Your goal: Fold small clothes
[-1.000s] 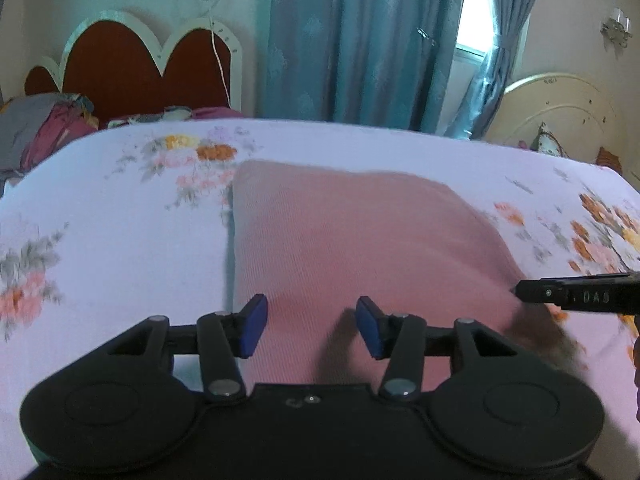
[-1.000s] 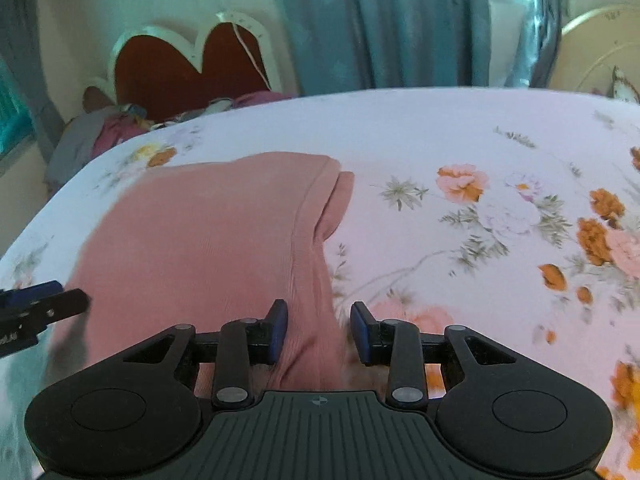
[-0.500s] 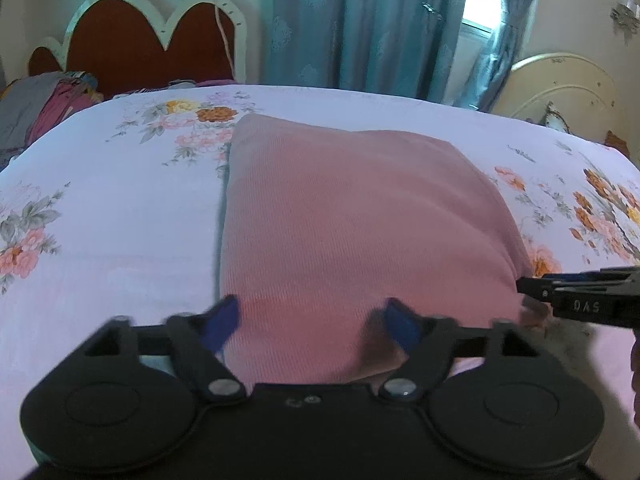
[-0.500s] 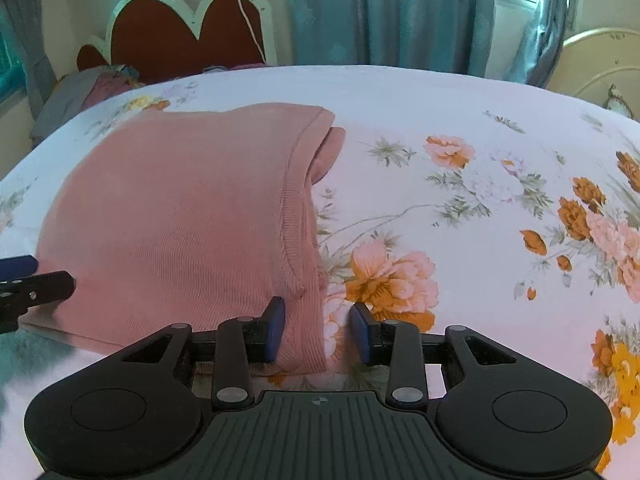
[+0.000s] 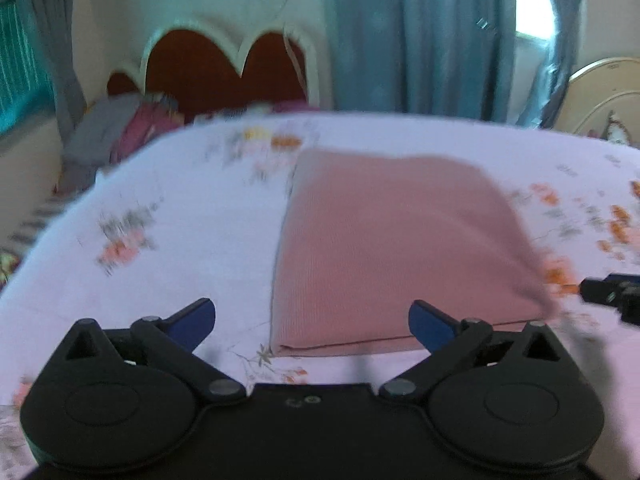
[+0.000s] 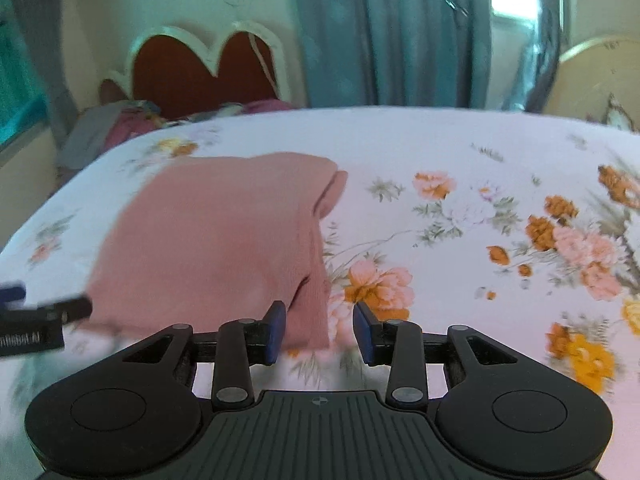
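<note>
- Left hand-held gripper [image 5: 312,322]: jaws spread wide, just been opening, nothing between them.
- Right hand-held gripper [image 6: 319,330]: part open, empty, near the shirt's right corner.
- Folded pink shirt [image 5: 396,256] flat on the bed [image 5: 192,240], ahead of both, long axis running away.
- Both have backed off since earlier.

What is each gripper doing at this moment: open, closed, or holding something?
Left gripper: wide open, just opened, holding nothing.
Right gripper: partly open, nothing gripped; pink garment lies folded on the bed.
</note>
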Motion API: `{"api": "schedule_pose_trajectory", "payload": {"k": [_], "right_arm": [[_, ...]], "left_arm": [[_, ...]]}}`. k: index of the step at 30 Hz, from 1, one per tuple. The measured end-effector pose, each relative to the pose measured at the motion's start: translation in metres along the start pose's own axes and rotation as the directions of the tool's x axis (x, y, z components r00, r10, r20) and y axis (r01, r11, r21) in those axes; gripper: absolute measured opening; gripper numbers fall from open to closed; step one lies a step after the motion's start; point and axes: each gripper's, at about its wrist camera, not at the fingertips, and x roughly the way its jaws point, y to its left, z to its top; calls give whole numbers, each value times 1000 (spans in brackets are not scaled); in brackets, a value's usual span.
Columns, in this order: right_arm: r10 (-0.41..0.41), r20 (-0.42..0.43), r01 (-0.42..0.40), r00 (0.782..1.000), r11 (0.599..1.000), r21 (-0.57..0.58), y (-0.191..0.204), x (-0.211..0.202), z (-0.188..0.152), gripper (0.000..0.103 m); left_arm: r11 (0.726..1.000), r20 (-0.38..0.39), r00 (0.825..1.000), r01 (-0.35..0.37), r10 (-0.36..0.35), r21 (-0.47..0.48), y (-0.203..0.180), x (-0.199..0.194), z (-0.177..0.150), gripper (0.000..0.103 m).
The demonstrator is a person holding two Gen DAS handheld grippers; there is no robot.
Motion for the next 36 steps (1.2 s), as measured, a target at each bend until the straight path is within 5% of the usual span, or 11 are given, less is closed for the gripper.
{"api": "schedule_pose_trajectory", "payload": {"k": [5,6,7,9,16,21,36], "right_arm": [[61,34,-60,998,997,-48,4,-68,-17,39],[70,40,-68,997,996,-51,5,-82,-20,51],[75,56,-72,996,996,-55,5,-98,-23,77],[79,104,-72,991,995,-69,6,-132,-30,93],[55,187,-46,981,998,-52,5,-217,-49,93],[15,258,-11,966,1000,-18,2,-252,-60,103],[33,304,-29,952,999,-17,3,-284,-71,103]], "left_arm": [[999,81,997,20,-18,-26,-5,-78,-5,103],[999,87,996,27,-24,-31,-6,-95,-8,103],[998,96,995,41,-37,-40,-9,-107,-10,103],[997,120,992,52,-46,-53,-10,-136,-16,103],[997,182,983,43,-30,-67,-18,-205,-40,103],[998,143,990,13,-5,-54,-25,-223,-49,103],[996,144,990,13,0,-93,-21,-248,-65,103]]}}
